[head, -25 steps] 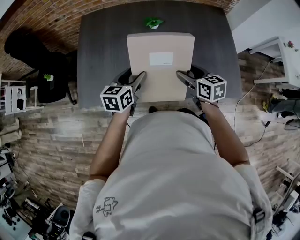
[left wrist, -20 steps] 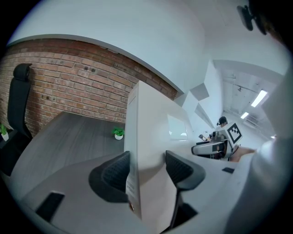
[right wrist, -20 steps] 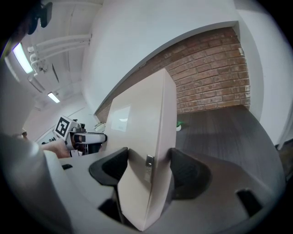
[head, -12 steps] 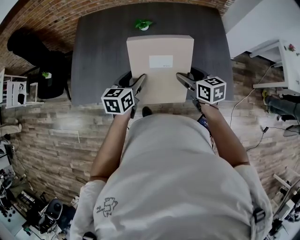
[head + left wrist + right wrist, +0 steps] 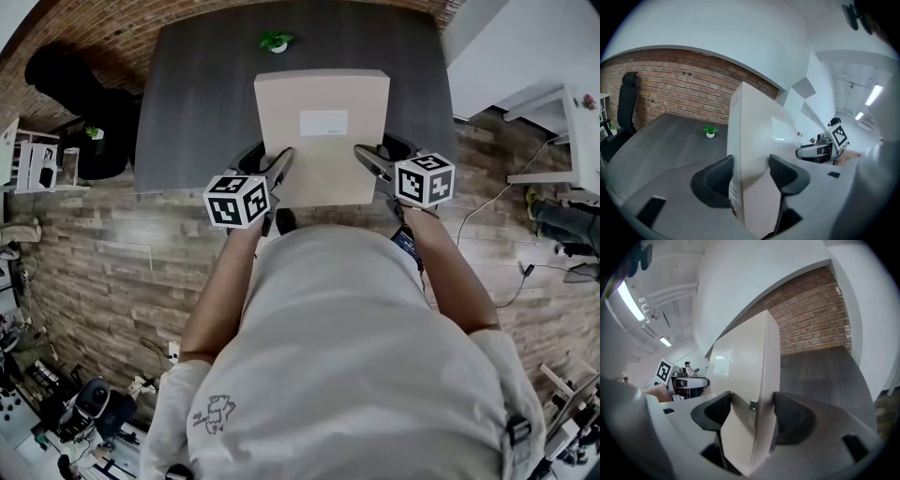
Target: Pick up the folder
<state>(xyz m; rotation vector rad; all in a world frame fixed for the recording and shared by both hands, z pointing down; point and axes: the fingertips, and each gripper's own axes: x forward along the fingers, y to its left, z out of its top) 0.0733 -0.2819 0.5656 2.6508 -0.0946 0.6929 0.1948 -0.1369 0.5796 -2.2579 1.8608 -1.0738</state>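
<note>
The left gripper (image 5: 751,176) has both pads clamped on the left edge of the folder (image 5: 761,136). One pad lies on each face of it, and no gap shows between pad and board. The right gripper (image 5: 752,414) is clamped the same way on the folder's right edge. A small metal clip on that edge sits just in front of its pads.

Both grips are near the folder's closer corners. The folder is a plain beige board with a white label (image 5: 323,122) on the face turned toward the head view. In each gripper view it rises steeply from the jaws and is seen nearly edge-on.

In the head view the folder spans the gap between the two grippers. It lies over the middle of the dark grey table (image 5: 197,103), and its near edge reaches past the table's front edge. Whether any part of it touches the table top cannot be told.

A small potted plant (image 5: 276,41) stands on the table beyond the folder's far edge, apart from it. A black office chair (image 5: 66,80) stands to the left of the table, against a brick wall (image 5: 670,89).
</note>
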